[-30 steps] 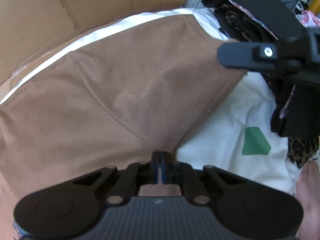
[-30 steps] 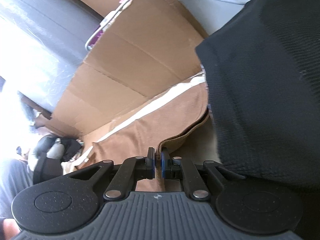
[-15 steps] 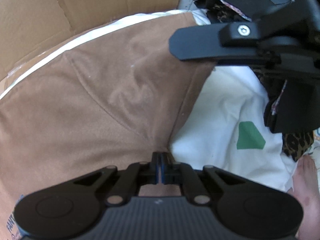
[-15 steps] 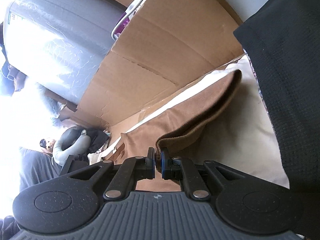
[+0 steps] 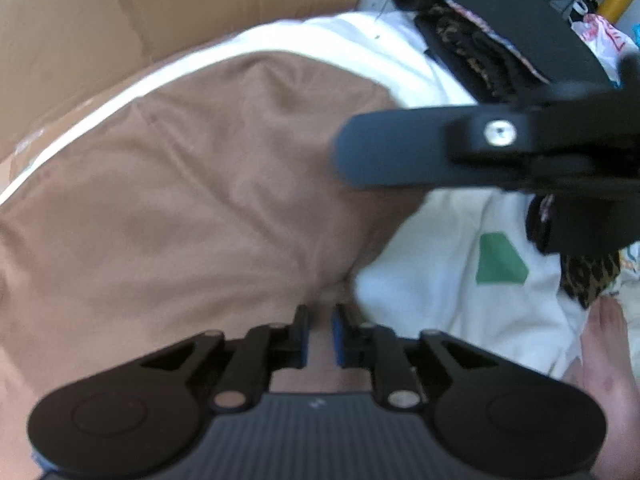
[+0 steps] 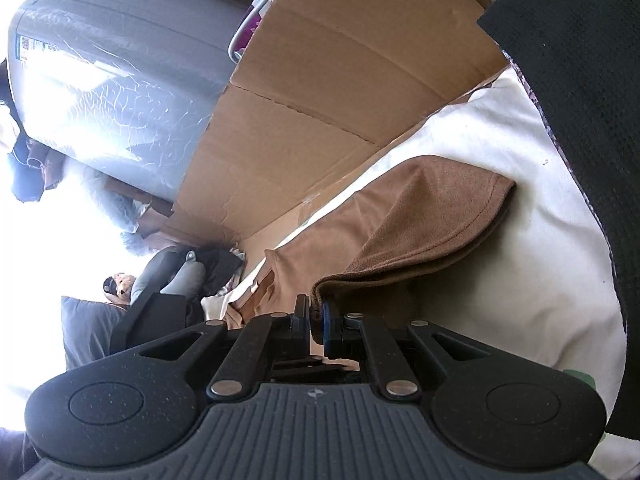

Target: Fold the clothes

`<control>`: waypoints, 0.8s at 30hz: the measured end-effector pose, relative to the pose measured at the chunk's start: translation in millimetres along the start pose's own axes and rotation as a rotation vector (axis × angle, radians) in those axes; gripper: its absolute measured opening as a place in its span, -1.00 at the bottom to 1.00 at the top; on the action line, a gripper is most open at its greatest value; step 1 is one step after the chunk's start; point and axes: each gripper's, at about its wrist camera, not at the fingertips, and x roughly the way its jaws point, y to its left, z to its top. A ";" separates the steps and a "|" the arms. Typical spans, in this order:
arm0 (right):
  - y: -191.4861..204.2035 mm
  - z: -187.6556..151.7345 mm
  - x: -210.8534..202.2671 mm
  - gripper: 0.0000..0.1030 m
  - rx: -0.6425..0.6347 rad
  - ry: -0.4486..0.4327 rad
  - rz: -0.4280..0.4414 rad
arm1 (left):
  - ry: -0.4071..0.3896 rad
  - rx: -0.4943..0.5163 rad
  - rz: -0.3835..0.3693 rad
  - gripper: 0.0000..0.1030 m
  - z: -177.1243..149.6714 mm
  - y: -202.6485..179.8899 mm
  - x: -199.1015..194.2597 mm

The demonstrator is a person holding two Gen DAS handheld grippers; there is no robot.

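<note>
1. The brown garment (image 5: pixel 192 208) lies spread over a white sheet (image 5: pixel 432 280), against a cardboard wall (image 5: pixel 160 20). One edge of it is lifted and doubled over itself in the right wrist view (image 6: pixel 420 224).
2. The right gripper (image 6: pixel 316 320) has its fingers clamped on that brown hem. The left gripper (image 5: pixel 320 334) has its fingers a little apart, with brown cloth under the gap and, as far as the blur allows, nothing pinched.
3. The step looks like carrying the held edge across the garment to make a fold. To do it well, keep the hem taut and low so the layer beneath does not drag. Lay the edge parallel to the far side rather than on a slant. Let go only once the cloth rests flat.
4. The left fingers would serve best pressing or pinning the lower layer near the crease.
5. Count:
   - one brown garment;
   - one white sheet, with one green patch (image 5: pixel 500 260);
   - two grippers;
   - one dark heap of other clothes (image 5: pixel 500 52), whose number of pieces I cannot tell;
   - one bare foot (image 5: pixel 608 344) at the sheet's edge.
</note>
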 end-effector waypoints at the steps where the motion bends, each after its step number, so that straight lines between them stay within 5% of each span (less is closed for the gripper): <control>1: -0.5 -0.1 -0.7 -0.93 0.001 0.000 -0.001 | 0.015 -0.021 0.015 -0.70 0.9 8.7 -3.6; 6: 4.1 -5.4 1.3 -0.93 -0.031 0.019 -0.002 | 0.058 -0.190 0.103 -0.73 9.0 59.4 -27.8; 8: 8.0 -8.7 4.2 -0.93 -0.053 0.033 -0.003 | 0.006 -0.254 0.140 -0.70 18.4 72.2 -41.5; 10: 12.5 -13.0 9.7 -0.92 -0.072 0.052 -0.004 | -0.065 -0.289 0.179 -0.39 30.8 75.9 -53.5; 12: 15.7 -18.7 16.7 -0.93 -0.094 0.076 -0.008 | -0.102 -0.283 0.195 -0.32 40.8 78.4 -63.1; 18: 23.9 -36.8 38.5 -0.92 -0.161 0.152 -0.021 | -0.169 -0.303 0.176 -0.27 46.6 41.9 -83.5; 24: 32.1 -54.4 60.9 -0.92 -0.228 0.228 -0.035 | -0.158 -0.317 0.138 -0.25 47.1 53.1 -77.8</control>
